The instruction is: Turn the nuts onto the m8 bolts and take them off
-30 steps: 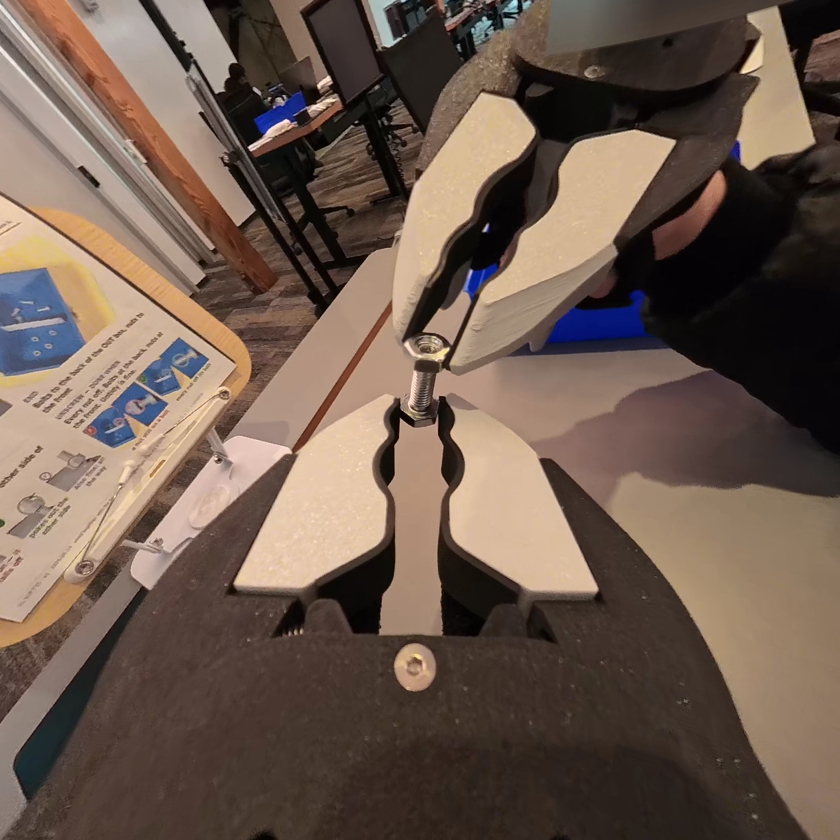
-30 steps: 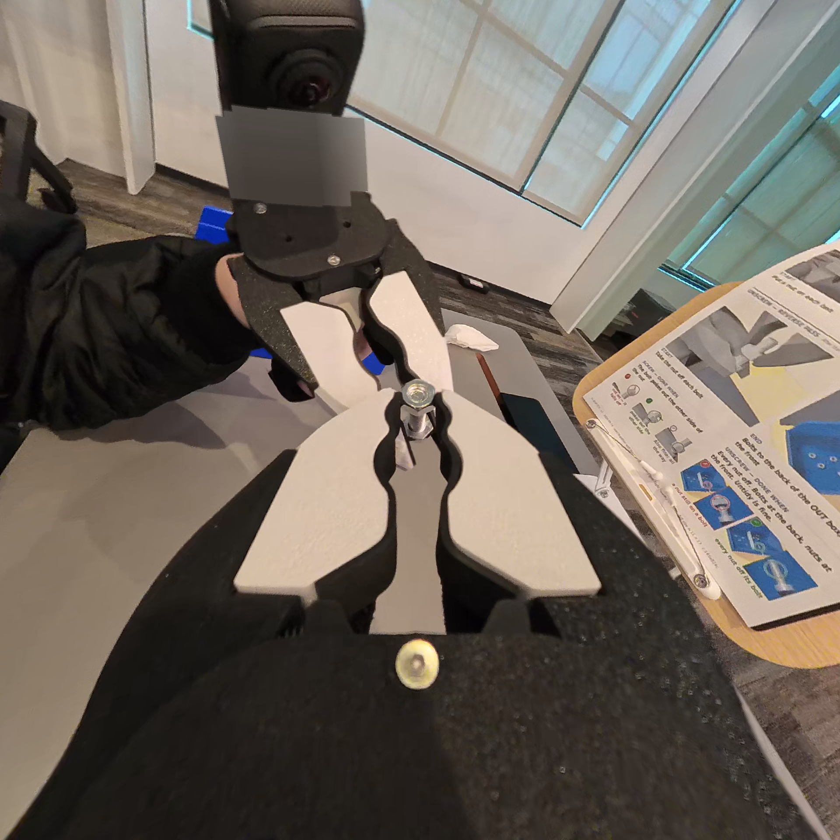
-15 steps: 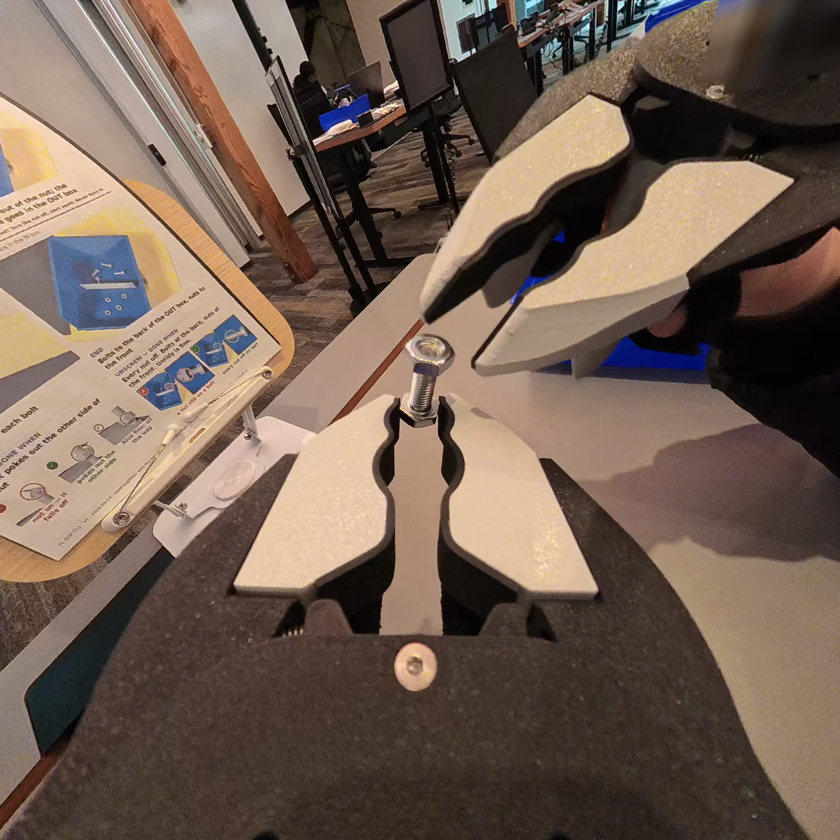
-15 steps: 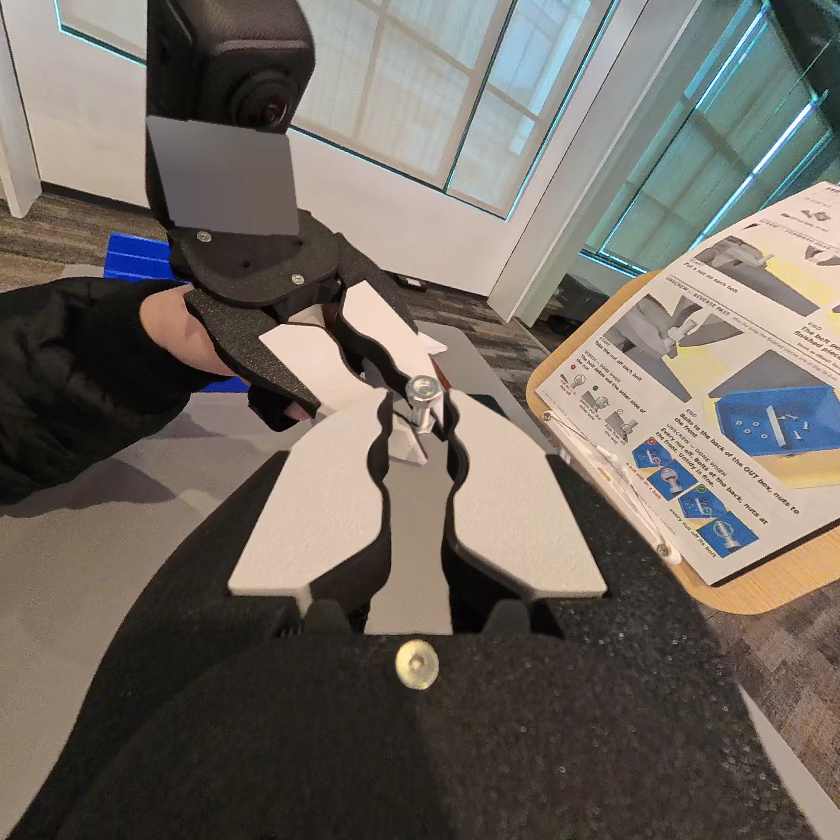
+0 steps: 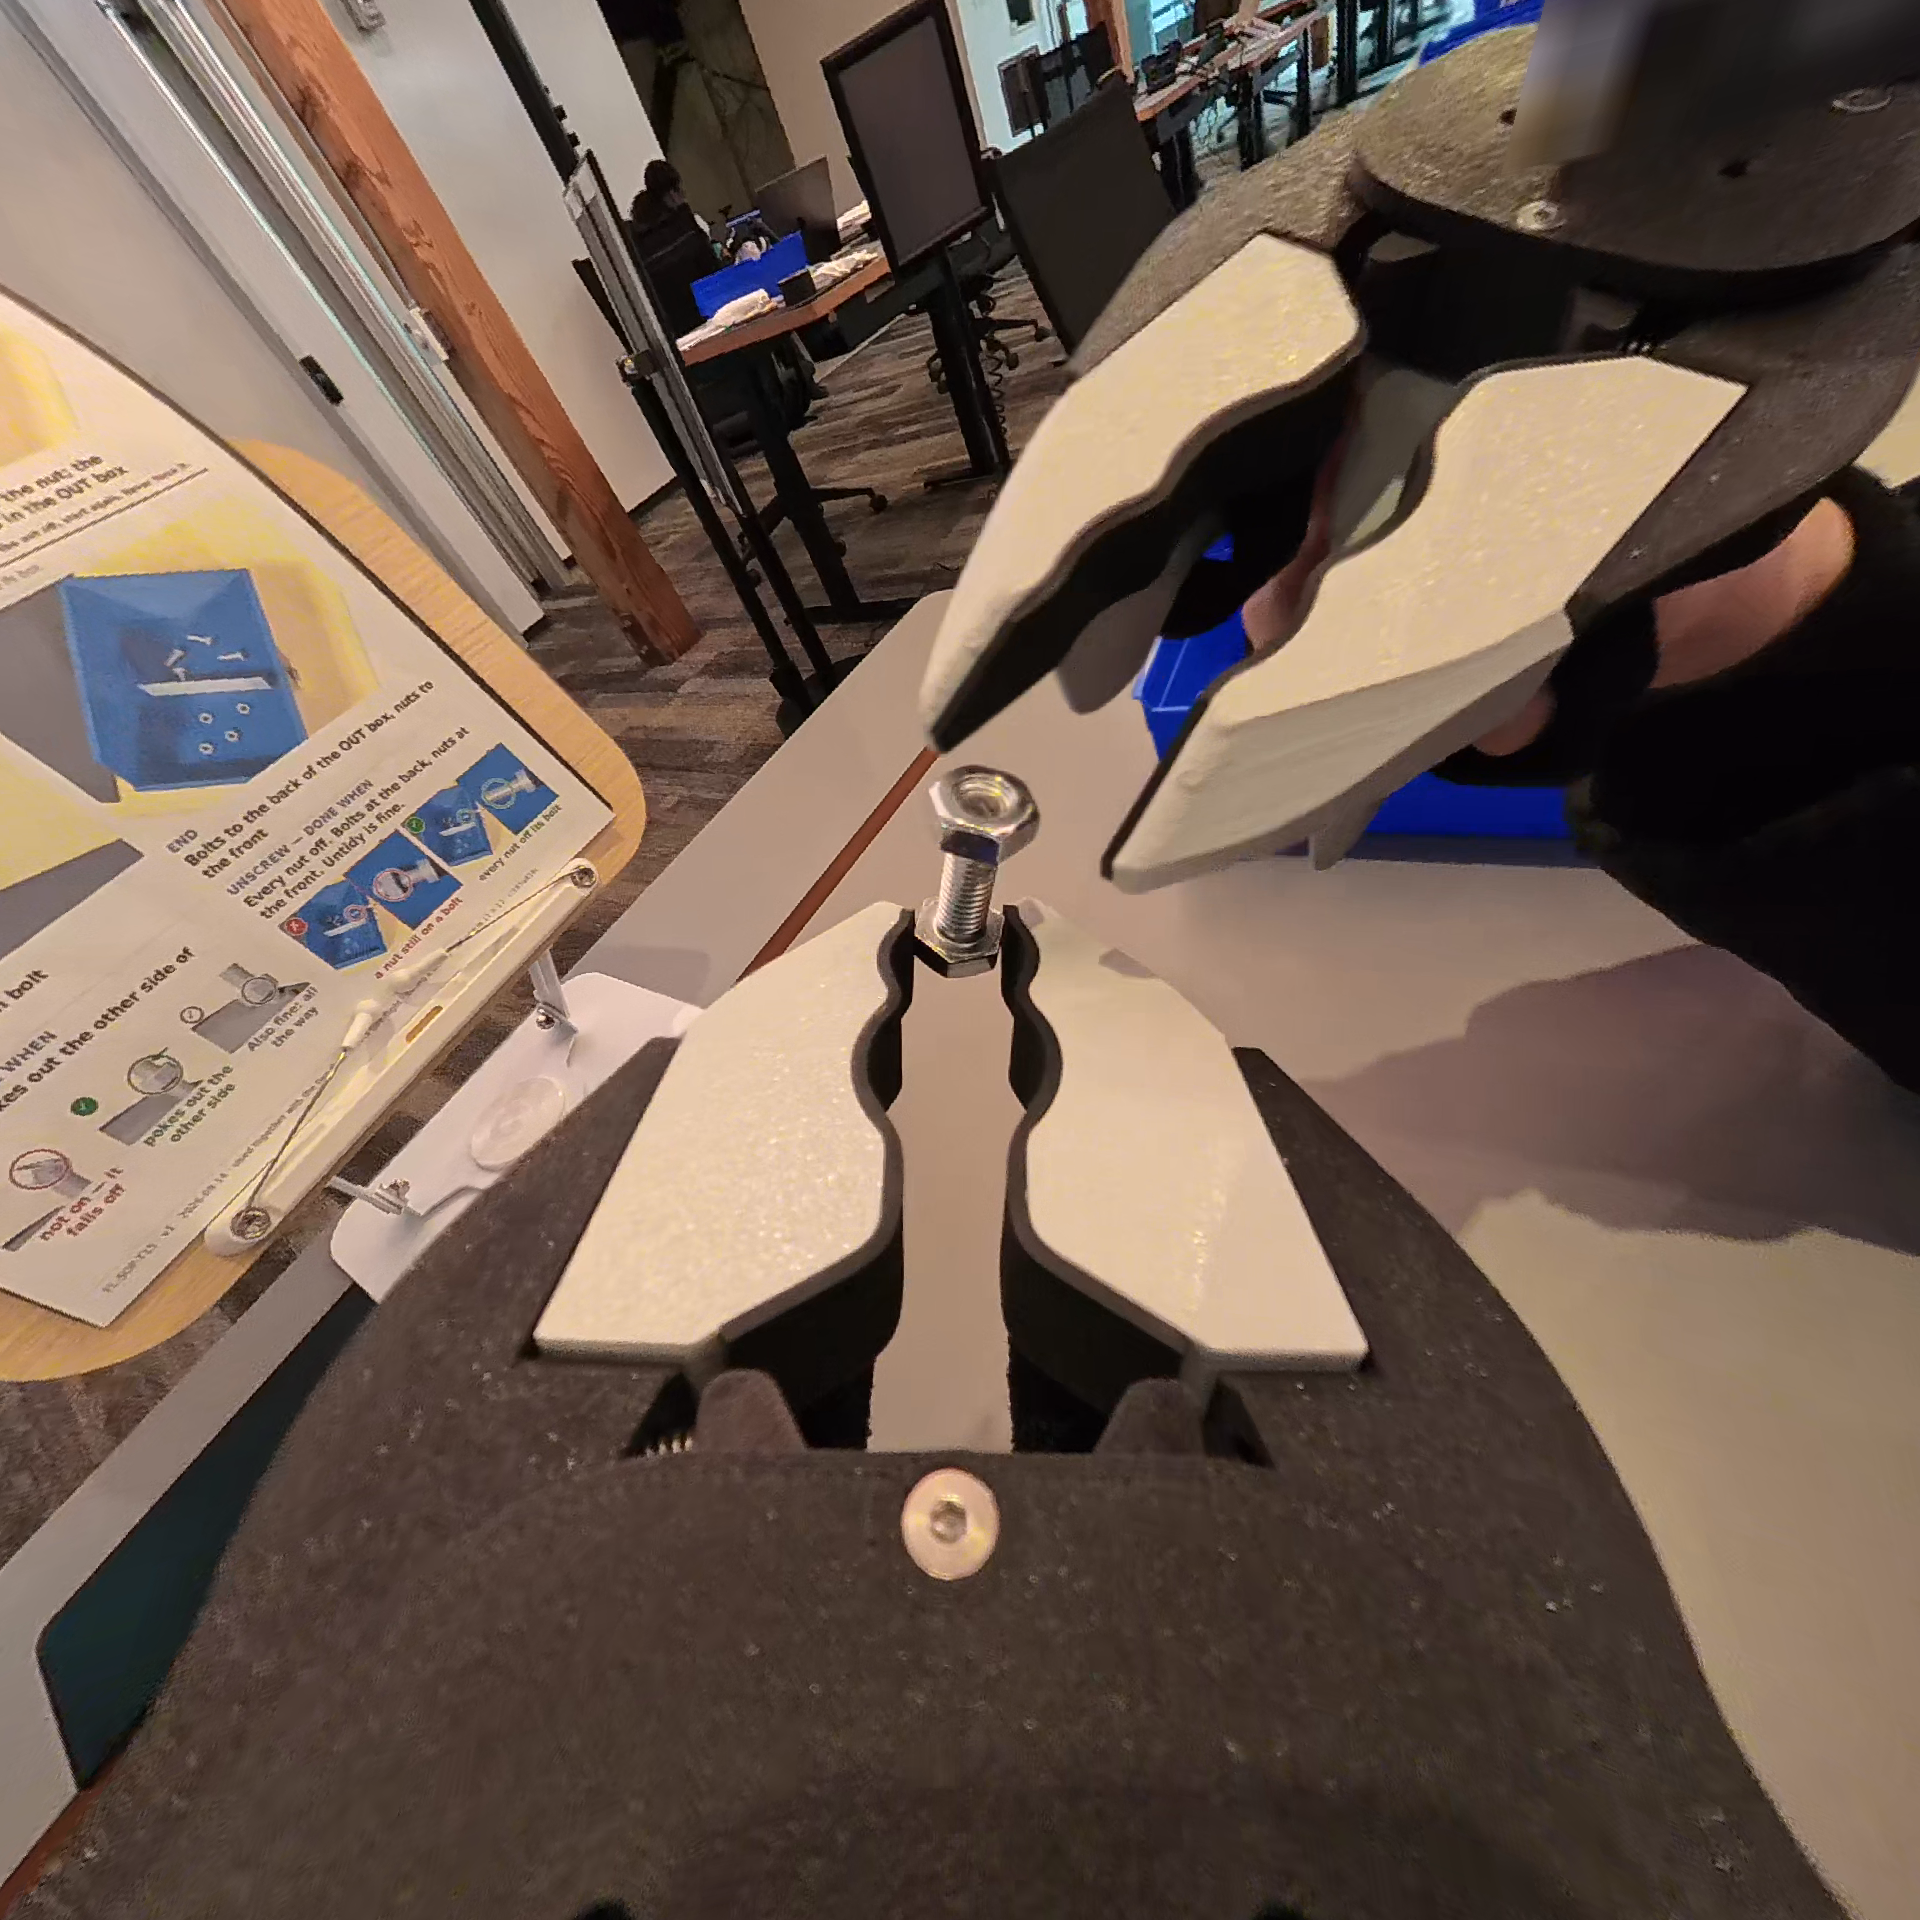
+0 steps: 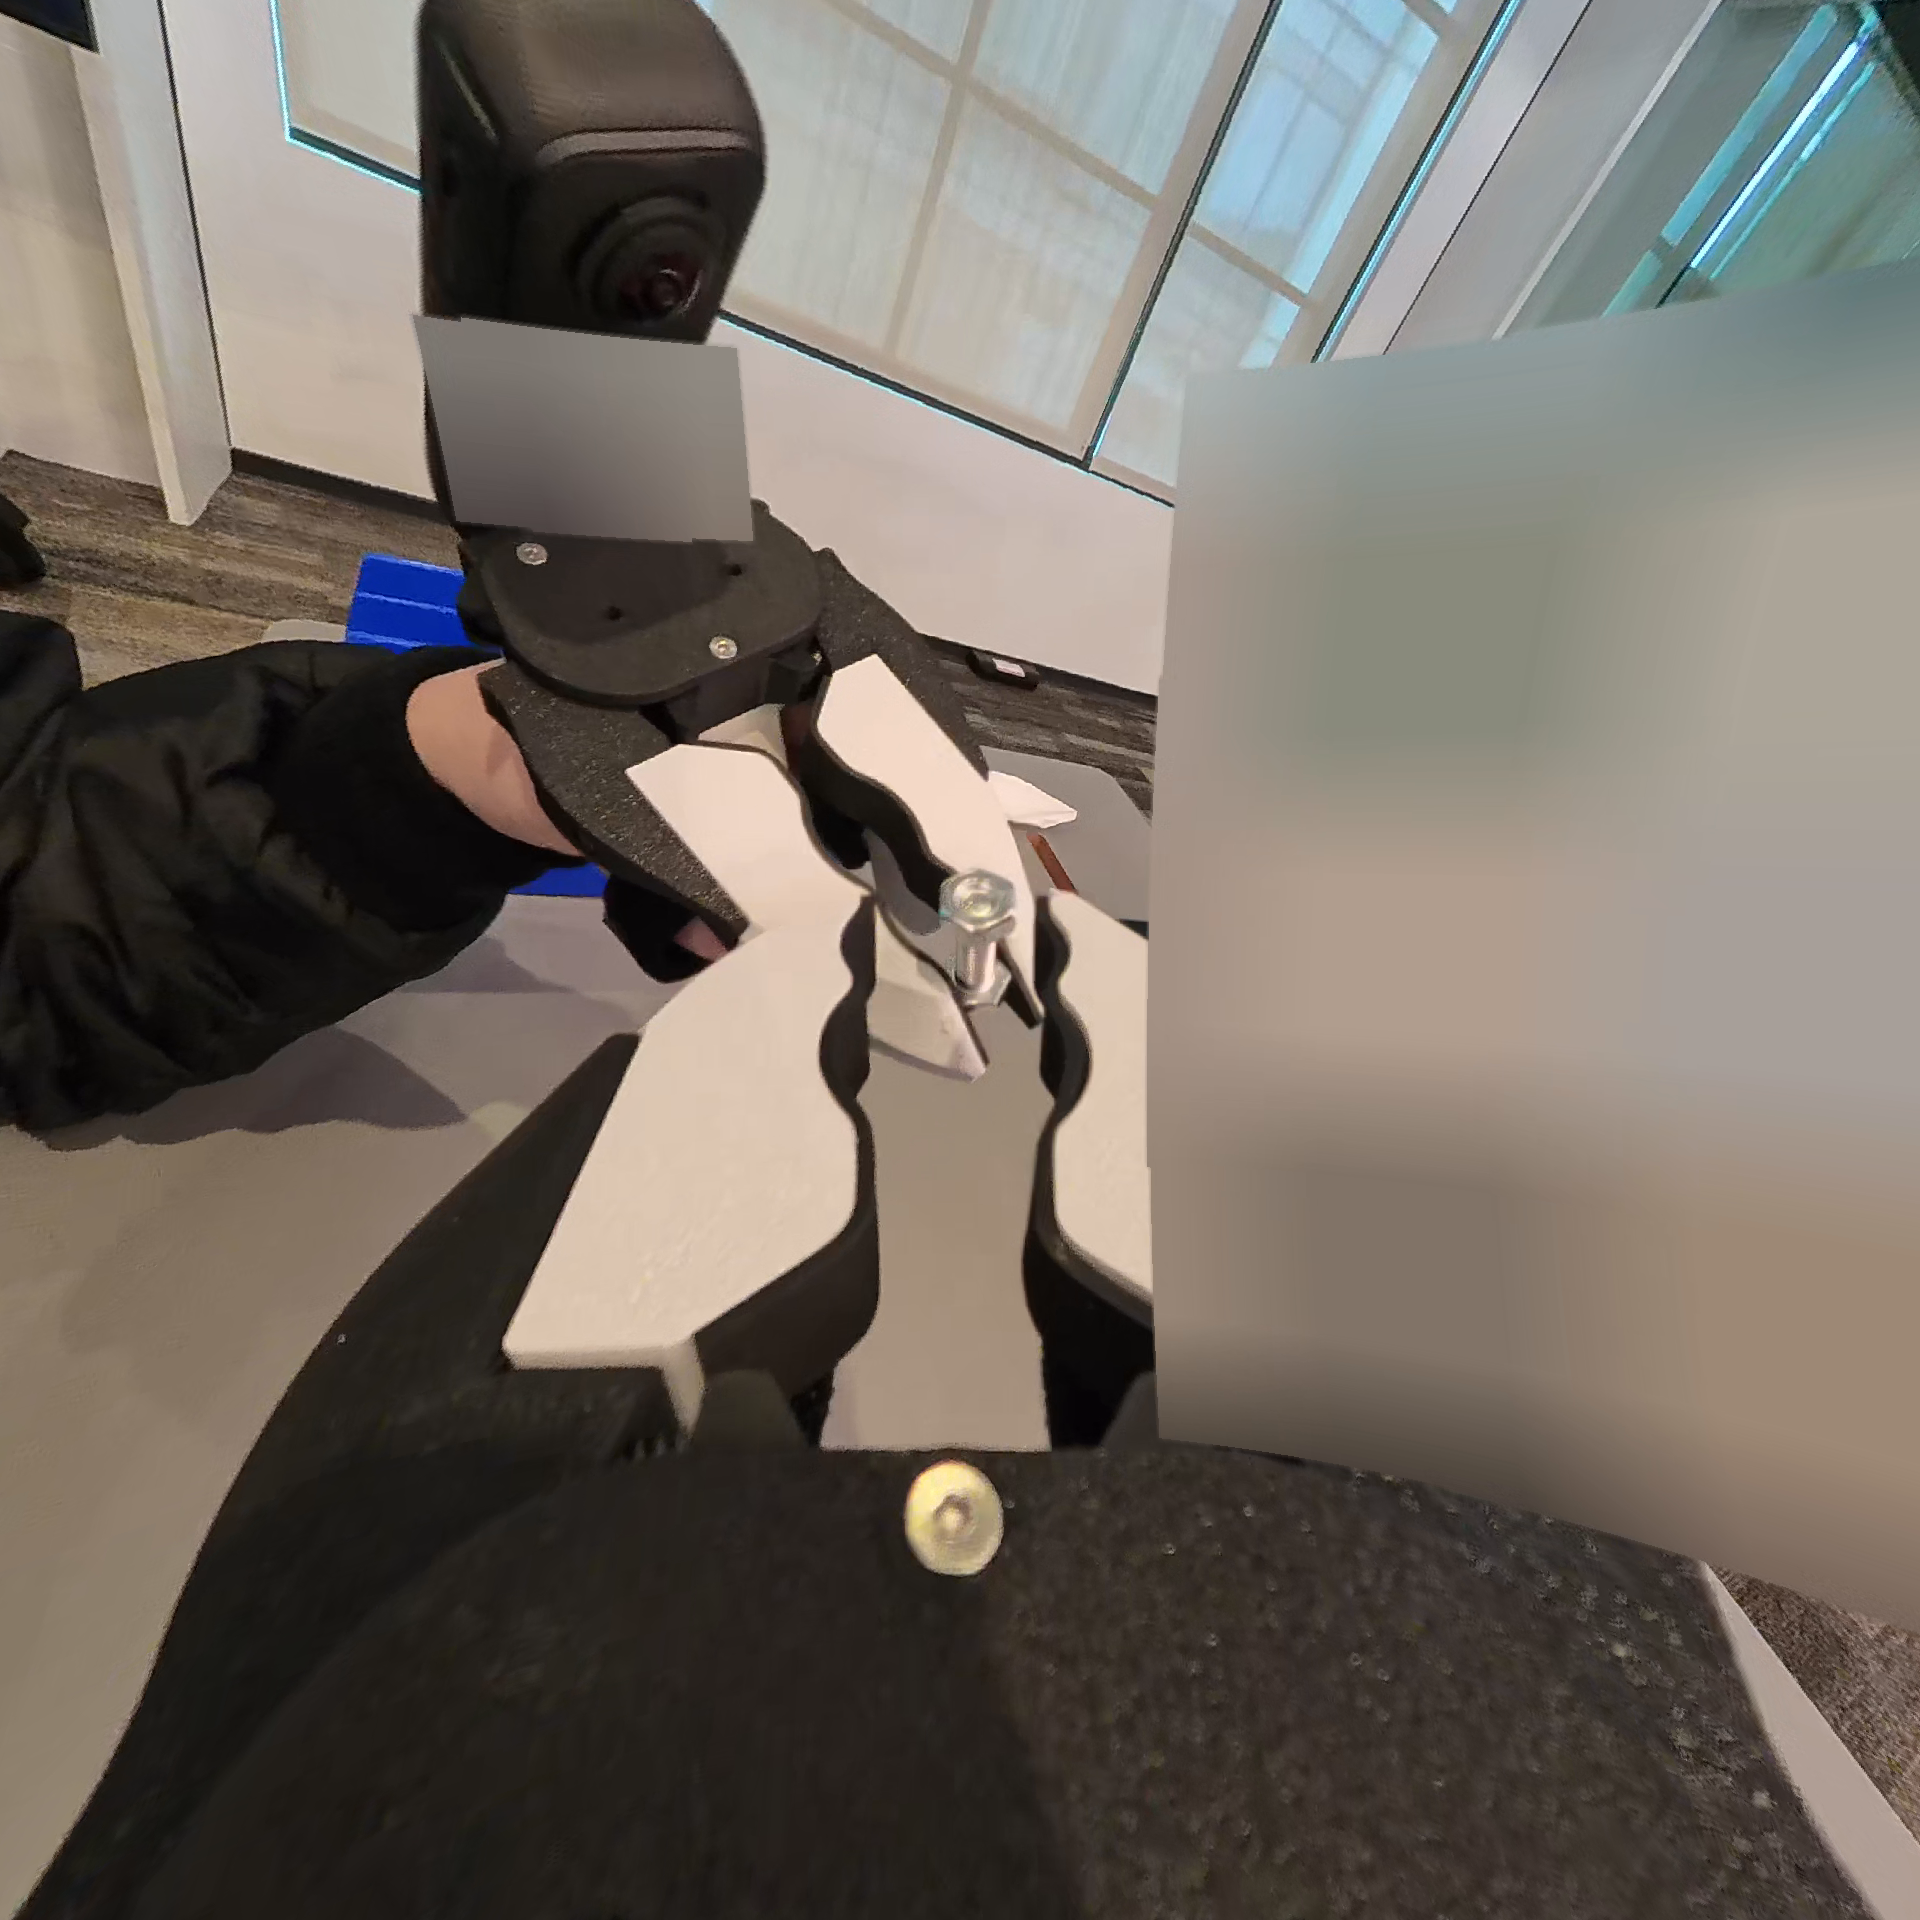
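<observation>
The left gripper [image 5: 958, 940] is closed on the six-sided head of a shiny silver threaded steel bolt [image 5: 963, 896] and holds it straight up above the grey tabletop [image 5: 1558, 1039]. A small silver six-sided nut [image 5: 982, 808] sits at the very top of the bolt's threads. Just past it, the right gripper [image 5: 1023, 805] hangs with its white fingers [image 5: 1351, 665] spread wide, not touching the nut. This looks like a pause between turns. Next, the right gripper would need to close on the nut's flat sides and twist. Farther off sits a blue plastic bin [image 5: 1455, 810].
</observation>
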A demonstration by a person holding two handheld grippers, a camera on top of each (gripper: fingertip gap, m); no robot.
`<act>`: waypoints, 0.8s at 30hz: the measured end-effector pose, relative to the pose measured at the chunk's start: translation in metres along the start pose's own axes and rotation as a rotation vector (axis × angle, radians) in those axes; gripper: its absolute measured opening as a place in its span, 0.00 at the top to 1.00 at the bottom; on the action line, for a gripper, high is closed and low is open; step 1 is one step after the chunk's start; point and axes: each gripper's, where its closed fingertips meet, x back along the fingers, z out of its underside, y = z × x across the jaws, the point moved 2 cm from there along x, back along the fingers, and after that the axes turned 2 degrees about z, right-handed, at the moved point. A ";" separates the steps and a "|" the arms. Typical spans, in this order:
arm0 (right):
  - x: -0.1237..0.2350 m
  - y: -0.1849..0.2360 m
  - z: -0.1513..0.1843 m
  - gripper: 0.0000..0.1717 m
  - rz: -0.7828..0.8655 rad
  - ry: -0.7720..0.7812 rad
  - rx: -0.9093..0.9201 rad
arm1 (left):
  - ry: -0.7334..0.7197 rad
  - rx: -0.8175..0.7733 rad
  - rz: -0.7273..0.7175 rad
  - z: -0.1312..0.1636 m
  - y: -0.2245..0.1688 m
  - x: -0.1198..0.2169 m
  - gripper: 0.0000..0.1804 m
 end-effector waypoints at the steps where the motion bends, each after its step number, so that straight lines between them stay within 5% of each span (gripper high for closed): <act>1: -0.001 0.002 0.001 0.83 -0.011 0.005 0.001 | 0.002 -0.003 -0.001 0.000 -0.001 -0.001 0.91; 24: 0.004 0.002 -0.002 0.85 0.008 0.012 0.077 | 0.004 0.006 0.017 0.000 -0.002 0.001 0.91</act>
